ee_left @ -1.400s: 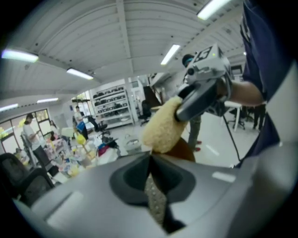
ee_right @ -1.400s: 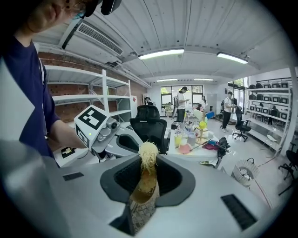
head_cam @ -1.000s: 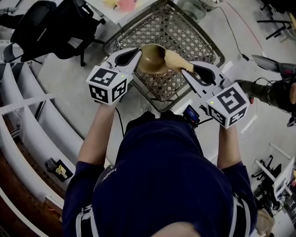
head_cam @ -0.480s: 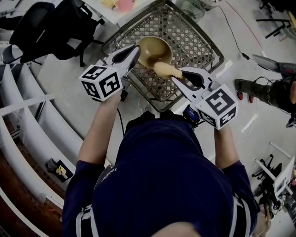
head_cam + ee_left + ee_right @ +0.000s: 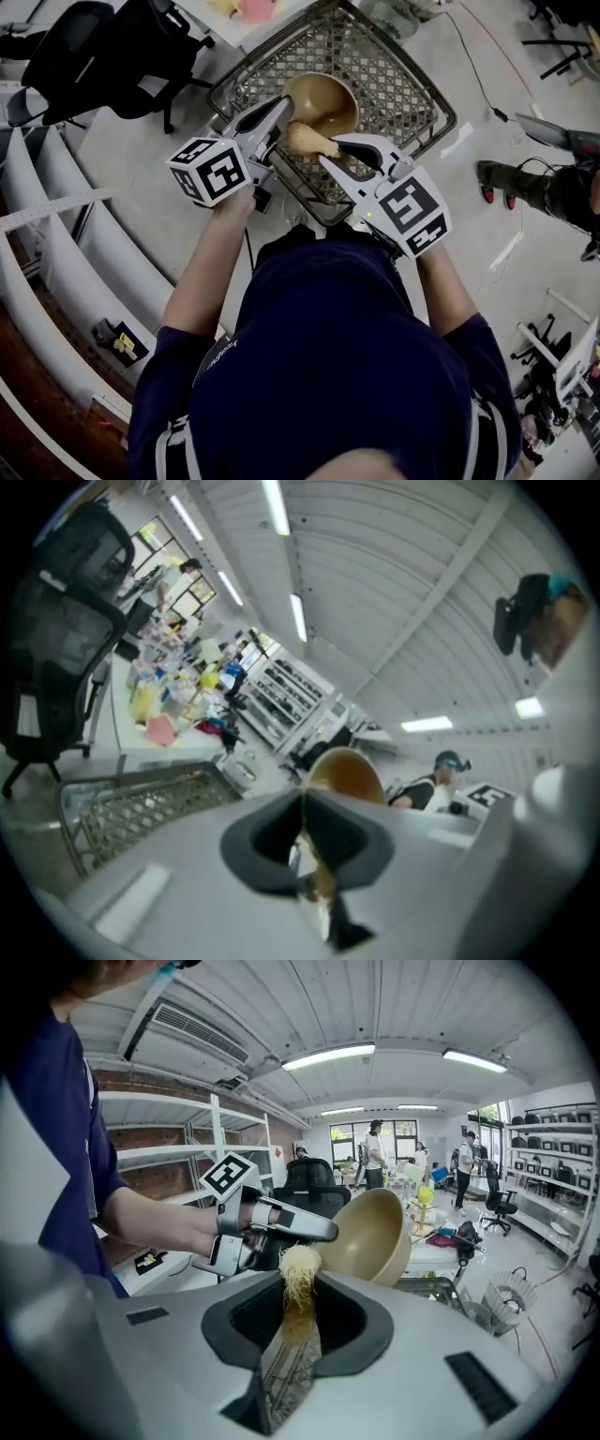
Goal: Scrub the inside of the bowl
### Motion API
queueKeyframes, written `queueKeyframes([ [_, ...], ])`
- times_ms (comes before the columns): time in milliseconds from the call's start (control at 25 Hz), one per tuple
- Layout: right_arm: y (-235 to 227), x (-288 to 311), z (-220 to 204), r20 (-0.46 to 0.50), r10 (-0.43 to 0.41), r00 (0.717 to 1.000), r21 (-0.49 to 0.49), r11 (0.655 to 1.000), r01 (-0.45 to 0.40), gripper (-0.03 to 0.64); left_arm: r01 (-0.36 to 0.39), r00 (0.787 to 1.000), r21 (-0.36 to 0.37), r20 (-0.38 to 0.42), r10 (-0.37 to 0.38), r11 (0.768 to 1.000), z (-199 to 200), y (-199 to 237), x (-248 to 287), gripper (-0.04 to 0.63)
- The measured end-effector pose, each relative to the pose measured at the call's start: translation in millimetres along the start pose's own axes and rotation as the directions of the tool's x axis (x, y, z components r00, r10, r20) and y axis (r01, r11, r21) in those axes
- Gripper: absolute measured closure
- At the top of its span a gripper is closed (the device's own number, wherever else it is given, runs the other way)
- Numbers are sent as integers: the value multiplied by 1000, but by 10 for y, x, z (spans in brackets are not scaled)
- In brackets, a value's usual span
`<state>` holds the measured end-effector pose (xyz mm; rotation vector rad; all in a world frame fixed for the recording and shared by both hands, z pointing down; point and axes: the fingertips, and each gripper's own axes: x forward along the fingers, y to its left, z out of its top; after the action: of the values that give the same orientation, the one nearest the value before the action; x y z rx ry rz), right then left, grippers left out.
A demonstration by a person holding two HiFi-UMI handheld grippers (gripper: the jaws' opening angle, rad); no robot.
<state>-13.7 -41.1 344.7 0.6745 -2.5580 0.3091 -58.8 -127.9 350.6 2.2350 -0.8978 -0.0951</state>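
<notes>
On the left, you are pinching the near rim of the bowl (image 5: 323, 101) with the left gripper (image 5: 277, 114); the left gripper view is showing its jaws (image 5: 302, 799) drawn together on that thin tan edge, with the bowl's body rising just beyond them. You are carrying the bowl in the air over the wire basket (image 5: 394, 56), tipped so that its hollow is facing up and toward your right side, and well apart from the office chair (image 5: 89, 42) at the far left. Moving rightward, the pale, fibrous scrubber (image 5: 309, 141) is reaching toward the bowl's lower lip, just beside the left jaws. The right gripper (image 5: 330, 150) is clamping it: in the right gripper view the jaws (image 5: 289, 1321) are closing on the scrubber's stem (image 5: 300, 1274), and its frayed tuft is standing up in front of the bowl (image 5: 370, 1237) and the left gripper (image 5: 323, 1232). By my reading, you are at the point of bringing the scrubber into the bowl, not yet sweeping it round; whether the tuft is already touching the inner wall I cannot tell. The next move is calling for you to push the tuft over the lip and down onto the inner curve, then work it round the wall, while you are bracing the bowl firmly on the left, since a one-point grip on the rim is likely to let it swivel under pressure.
</notes>
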Motion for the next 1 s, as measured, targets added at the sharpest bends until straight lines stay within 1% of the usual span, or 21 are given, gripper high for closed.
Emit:
queueKeyframes([
  [80, 16, 24, 16, -2, -7, 1000, -21, 1000, 7, 548, 6, 1000, -41, 13, -5, 999, -17, 22, -9, 583],
  [160, 24, 19, 20, -10, -15, 1000, -43, 999, 14, 548, 3, 1000, -32, 8, -2, 999, -19, 30, -7, 583],
  [240, 21, -18, 9, -25, -22, 999, -64, 998, 20, 548, -9, 1000, 20, -11, 9, 1000, -9, 28, -5, 584],
  [360, -22, -118, -44, -55, -39, 998, -81, 996, 34, 548, -34, 998, 140, -48, 42, 990, 6, 33, -20, 584],
  [480, -109, -238, -108, -73, -62, 995, -69, 996, 57, 548, -57, 994, 253, -79, 79, 966, 18, 65, -46, 584],
  [680, -322, -456, -138, -68, -116, 991, -37, 993, 114, 548, -64, 985, 393, -120, 121, 917, -11, 66, -63, 583],
  [840, -377, -516, -77, -60, -126, 990, -35, 992, 124, 546, -56, 981, 465, -139, 135, 884, -25, 21, -51, 581],
  [920, -369, -510, -66, -62, -121, 991, -41, 992, 119, 548, -57, 980, 476, -141, 140, 878, -17, 29, -44, 581],
  [1000, -345, -497, -76, -65, -109, 992, -41, 993, 107, 548, -60, 980, 475, -141, 144, 878, -10, 47, -45, 583],
])
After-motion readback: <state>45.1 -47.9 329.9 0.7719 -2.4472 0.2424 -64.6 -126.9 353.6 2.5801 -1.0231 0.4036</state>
